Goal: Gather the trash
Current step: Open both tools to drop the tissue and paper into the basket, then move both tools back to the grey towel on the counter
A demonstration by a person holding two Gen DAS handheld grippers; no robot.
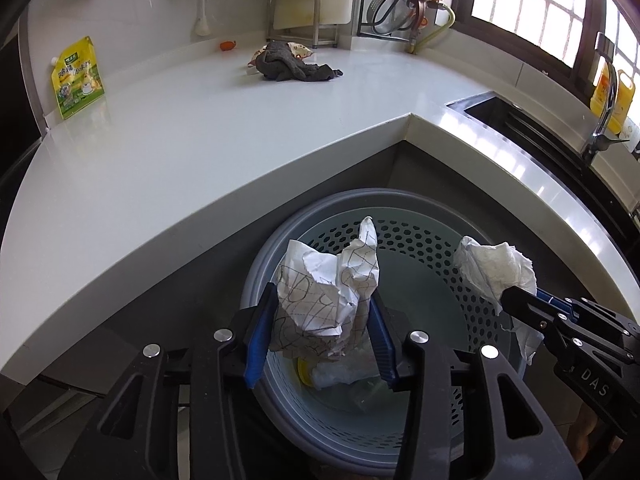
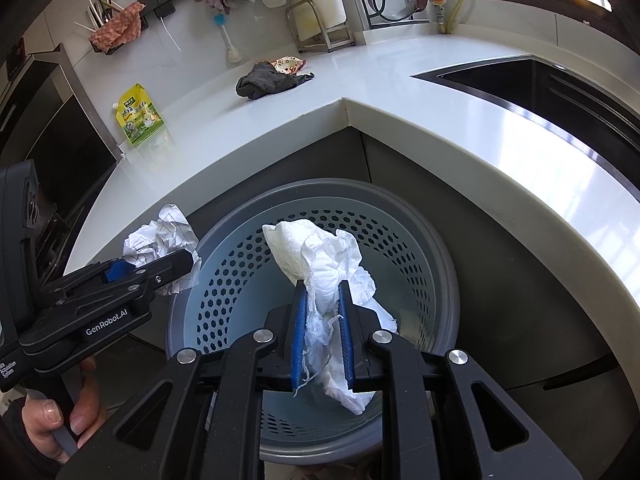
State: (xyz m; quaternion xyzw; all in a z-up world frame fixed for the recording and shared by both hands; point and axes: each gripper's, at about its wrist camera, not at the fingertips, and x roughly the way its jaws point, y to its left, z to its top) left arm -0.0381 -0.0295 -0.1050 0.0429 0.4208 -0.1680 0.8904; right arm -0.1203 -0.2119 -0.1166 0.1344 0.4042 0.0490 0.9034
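Observation:
A round grey bin point(image 1: 400, 196) with a perforated blue-grey inner basket point(image 2: 240, 264) stands on the floor in the corner under the white countertop. My left gripper point(image 1: 322, 292) hangs over its mouth, shut on a crumpled sheet of paper with pen lines point(image 1: 324, 280). My right gripper point(image 2: 322, 285) is beside it over the bin, shut on a crumpled white tissue point(image 2: 316, 252) that trails below the pads. Each gripper shows in the other view: the right gripper point(image 1: 510, 300) with the tissue point(image 1: 492, 264), the left gripper point(image 2: 176, 264) with the paper point(image 2: 160, 232).
Some white and yellow trash point(image 1: 344, 372) lies in the bin's bottom. On the countertop point(image 1: 200, 152) are a grey cloth point(image 1: 288, 66) and a yellow pouch point(image 1: 76, 80). A sink point(image 2: 540, 84) with a faucet point(image 1: 604, 120) is at the right. A hand point(image 2: 60, 420) holds the left gripper.

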